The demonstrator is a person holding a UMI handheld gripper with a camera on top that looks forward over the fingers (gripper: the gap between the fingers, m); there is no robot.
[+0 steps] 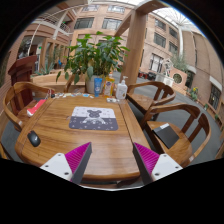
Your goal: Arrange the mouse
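A dark mouse [34, 139] lies near the left edge of the wooden table [95, 145], left of and just ahead of my left finger. A grey patterned mouse mat [94, 119] lies in the middle of the table, well beyond the fingers. My gripper [112, 160] is open and empty, held over the table's near edge. Its pink pads [70, 160] stand wide apart with bare wood between them.
A potted green plant [93, 55] and a small bottle [121, 91] stand at the table's far end. A red object [35, 106] lies at the far left. Wooden chairs [180, 130] stand on both sides. Buildings rise beyond.
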